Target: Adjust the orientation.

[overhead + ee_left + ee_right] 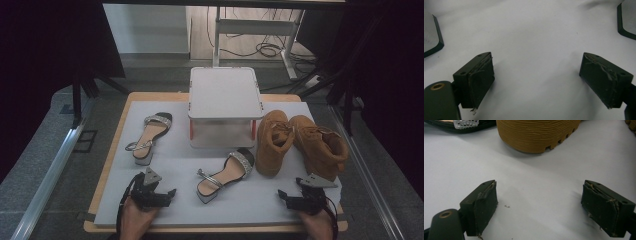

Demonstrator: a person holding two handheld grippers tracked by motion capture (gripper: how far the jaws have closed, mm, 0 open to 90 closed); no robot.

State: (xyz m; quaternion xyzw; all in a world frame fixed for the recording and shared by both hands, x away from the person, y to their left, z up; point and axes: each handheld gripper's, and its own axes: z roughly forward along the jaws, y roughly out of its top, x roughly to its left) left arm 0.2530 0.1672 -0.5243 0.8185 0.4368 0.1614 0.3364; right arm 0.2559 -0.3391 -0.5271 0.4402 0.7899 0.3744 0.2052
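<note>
Where right gripper (539,205) gapes empty, tan boot (536,133) lies just ahead.

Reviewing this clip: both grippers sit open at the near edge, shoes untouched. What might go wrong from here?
1. The near sandal is thin-strapped; the left gripper may pinch only a strap, so it swings or slips.
2. The two boots stand pressed together; the right gripper, lifting one, may topple the other.
3. The white stand crowds the boots and could get knocked.
</note>
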